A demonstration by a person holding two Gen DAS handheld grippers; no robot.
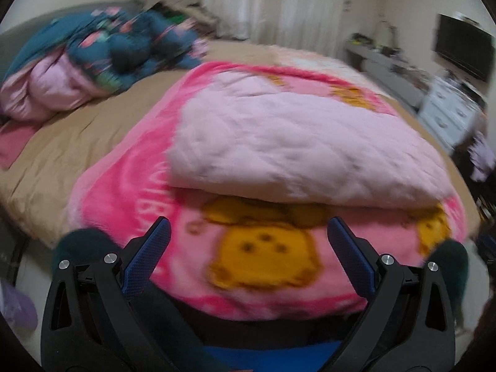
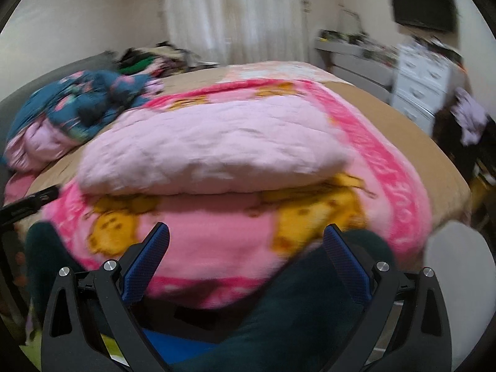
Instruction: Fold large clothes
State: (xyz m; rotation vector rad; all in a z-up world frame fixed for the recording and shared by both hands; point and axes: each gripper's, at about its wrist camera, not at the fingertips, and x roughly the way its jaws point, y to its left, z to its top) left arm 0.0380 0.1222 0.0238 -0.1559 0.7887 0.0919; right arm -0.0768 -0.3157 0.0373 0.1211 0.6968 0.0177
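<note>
A pale pink quilted garment [image 1: 297,142] lies folded on a bright pink blanket with yellow cartoon figures [image 1: 124,192] on the bed. It also shows in the right wrist view [image 2: 210,152], on the same blanket [image 2: 210,235]. My left gripper [image 1: 248,226] is open and empty, held short of the blanket's near edge. My right gripper [image 2: 246,231] is open and empty, at the same near edge. Both views are blurred.
A heap of blue floral and pink bedding [image 1: 102,59] lies at the bed's far left on the tan sheet [image 1: 77,142]. A white drawer unit [image 2: 421,83], a grey desk [image 2: 356,55] and a dark TV [image 2: 424,3] stand on the right. Curtains hang behind.
</note>
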